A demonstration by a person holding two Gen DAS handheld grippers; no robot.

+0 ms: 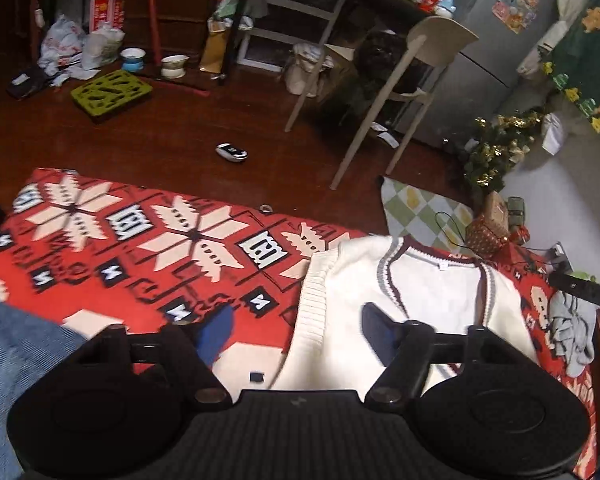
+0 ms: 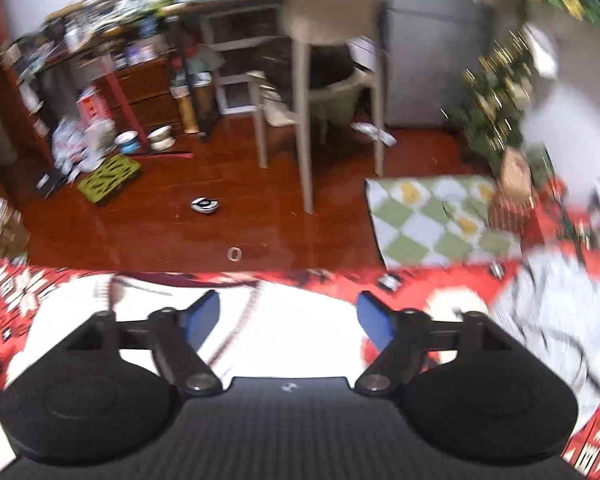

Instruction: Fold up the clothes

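We see red woven rug (image 1: 148, 240) with cream snowflake pattern on dark wood floor. Cream ribbed-knit vest (image 1: 420, 292), maroon-grey striped V-neck, flat near rug's right edge. Crumpled grey garment (image 1: 572, 332) at same edge. Left gripper (image 1: 300, 328) over vest's left hem, released, blue pads wide apart. Right gripper (image 2: 288, 316) released above vest, view blurred.

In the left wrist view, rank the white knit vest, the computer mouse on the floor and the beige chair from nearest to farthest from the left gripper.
From the left gripper, fingers open over the red patterned blanket:
1. White knit vest: directly under the right finger, on the blanket.
2. Computer mouse: on the wood floor past the blanket's far edge, slightly left.
3. Beige chair: farther back and to the right, by the desk.
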